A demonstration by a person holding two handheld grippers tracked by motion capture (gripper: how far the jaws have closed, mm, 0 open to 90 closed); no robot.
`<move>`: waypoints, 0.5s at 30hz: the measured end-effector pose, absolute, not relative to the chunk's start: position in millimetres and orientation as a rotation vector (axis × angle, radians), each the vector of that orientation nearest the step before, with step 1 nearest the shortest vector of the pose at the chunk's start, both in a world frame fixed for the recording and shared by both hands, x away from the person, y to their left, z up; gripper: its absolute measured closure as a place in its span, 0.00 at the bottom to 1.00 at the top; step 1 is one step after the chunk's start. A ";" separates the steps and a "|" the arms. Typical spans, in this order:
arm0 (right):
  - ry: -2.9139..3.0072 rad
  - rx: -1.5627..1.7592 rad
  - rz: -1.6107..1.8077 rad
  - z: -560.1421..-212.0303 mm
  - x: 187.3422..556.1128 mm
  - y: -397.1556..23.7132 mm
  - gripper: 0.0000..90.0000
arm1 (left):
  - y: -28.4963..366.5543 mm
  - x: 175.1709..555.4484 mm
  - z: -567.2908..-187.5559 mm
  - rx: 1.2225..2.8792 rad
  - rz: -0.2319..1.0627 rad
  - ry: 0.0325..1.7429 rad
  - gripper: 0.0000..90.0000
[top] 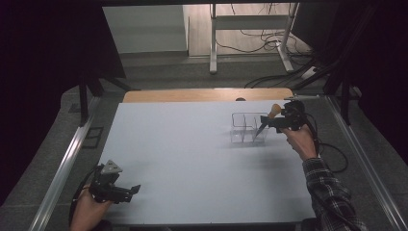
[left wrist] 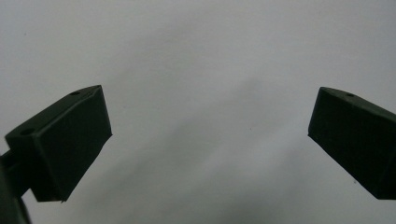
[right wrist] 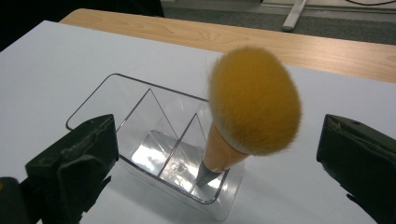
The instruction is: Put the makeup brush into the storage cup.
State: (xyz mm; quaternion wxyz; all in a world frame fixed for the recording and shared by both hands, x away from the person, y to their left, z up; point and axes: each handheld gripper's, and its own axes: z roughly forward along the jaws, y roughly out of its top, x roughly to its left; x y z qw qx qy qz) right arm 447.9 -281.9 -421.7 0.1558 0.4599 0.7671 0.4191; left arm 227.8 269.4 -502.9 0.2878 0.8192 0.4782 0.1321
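Makeup brush (right wrist: 252,105): standing in the clear organiser (right wrist: 140,121), in the end compartment nearest the right gripper (right wrist: 215,154). Long axis tilted, not upright: grey handle tip down on the compartment floor, tan ferrule above it, round orange-yellow bristle head uppermost and leaning out over the organiser's rim toward the right gripper. In the high view, brush (top: 269,117) slanting from lower left at the organiser (top: 243,127) to upper right.

Clear organiser: three compartments in a row, set on the pale table sheet (top: 192,168), near the sheet's far right part, just short of the wooden edge strip (top: 207,95).

Right gripper (top: 267,124): just beside the organiser's right end, jaws spread wide, one on each side of the brush head, pads clear of it; nothing gripped.

Left gripper (top: 136,189): well apart from the organiser, at the sheet's near left corner, pointing along the sheet. Jaws wide apart, nothing between them but bare sheet (left wrist: 210,70).
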 end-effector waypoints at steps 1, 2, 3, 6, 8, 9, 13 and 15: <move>2.198 1.318 1.197 -421.2 447.3 -282.2 0.00 | 269.7 227.9 -502.8 2.184 0.351 1.278 0.00; 2.202 1.317 1.198 -420.8 446.8 -282.4 0.00 | 270.1 227.9 -502.6 2.181 0.349 1.278 0.00; 2.205 1.314 1.201 -420.5 446.3 -282.4 0.00 | 270.4 228.0 -502.5 2.179 0.347 1.279 0.00; 2.215 1.305 1.189 -419.3 444.4 -282.6 0.00 | 270.5 228.0 -502.5 2.178 0.345 1.278 0.00; 2.224 1.302 1.180 -418.7 443.3 -282.2 0.00 | 270.6 227.9 -502.4 2.174 0.347 1.279 0.00; 2.228 1.297 1.174 -418.4 442.6 -282.1 0.00 | 270.9 227.9 -502.2 2.170 0.345 1.279 0.00; 2.240 1.290 1.176 -417.6 439.2 -281.5 0.00 | 271.3 227.9 -502.0 2.164 0.341 1.280 0.00; 2.245 1.291 1.179 -417.7 437.5 -281.7 0.00 | 271.1 228.1 -502.3 2.169 0.340 1.278 0.00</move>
